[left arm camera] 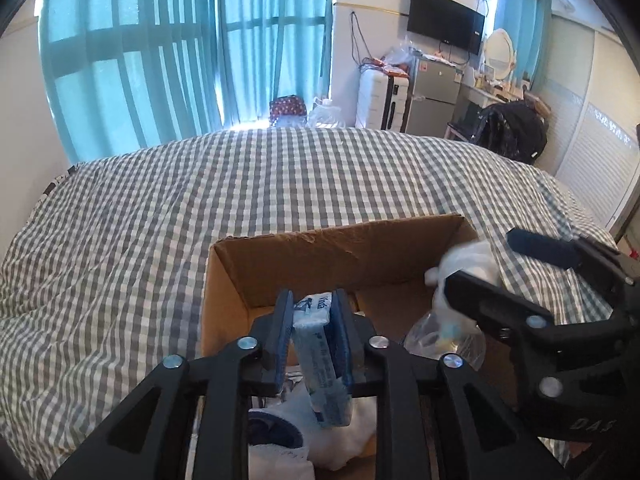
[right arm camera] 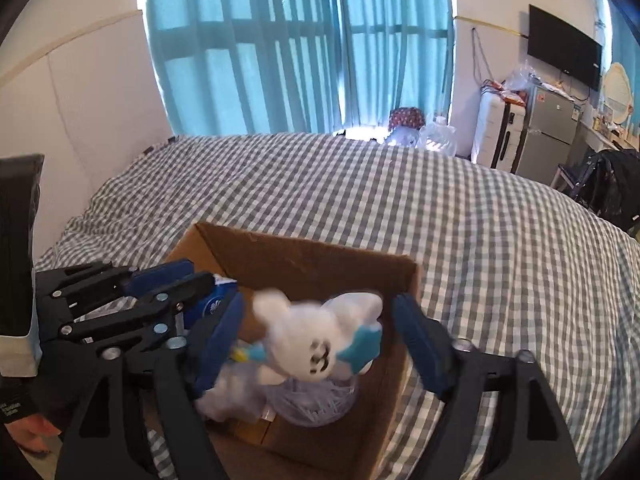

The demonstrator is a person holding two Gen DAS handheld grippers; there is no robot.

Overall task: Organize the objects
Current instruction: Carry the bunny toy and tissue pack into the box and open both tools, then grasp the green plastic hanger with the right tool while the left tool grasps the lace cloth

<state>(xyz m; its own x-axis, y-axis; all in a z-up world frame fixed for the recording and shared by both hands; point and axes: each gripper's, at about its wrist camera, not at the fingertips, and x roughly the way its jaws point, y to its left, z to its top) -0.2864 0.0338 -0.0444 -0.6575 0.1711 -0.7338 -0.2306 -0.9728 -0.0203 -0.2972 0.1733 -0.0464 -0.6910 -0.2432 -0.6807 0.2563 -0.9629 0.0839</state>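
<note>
An open cardboard box (left arm camera: 320, 256) sits on the checked bed; it also shows in the right wrist view (right arm camera: 312, 256). My left gripper (left arm camera: 314, 312) is shut on a light-blue tissue pack (left arm camera: 320, 356) and holds it over the box's near left part. My right gripper (right arm camera: 320, 324) is open over the box, and a white plush toy with blue star hands (right arm camera: 316, 340) sits blurred between its spread fingers, free of both pads. The toy shows in the left wrist view (left arm camera: 468, 268) beside the right gripper's fingers (left arm camera: 544, 248). A clear plastic bag (right arm camera: 312, 400) lies under the toy.
The grey-and-white checked bed cover (left arm camera: 200, 208) surrounds the box. White cloth items (left arm camera: 340, 436) lie in the box under my left gripper. A white suitcase (left arm camera: 380, 100), small fridge (left arm camera: 434, 96) and a chair with a black bag (left arm camera: 516, 132) stand beyond the bed.
</note>
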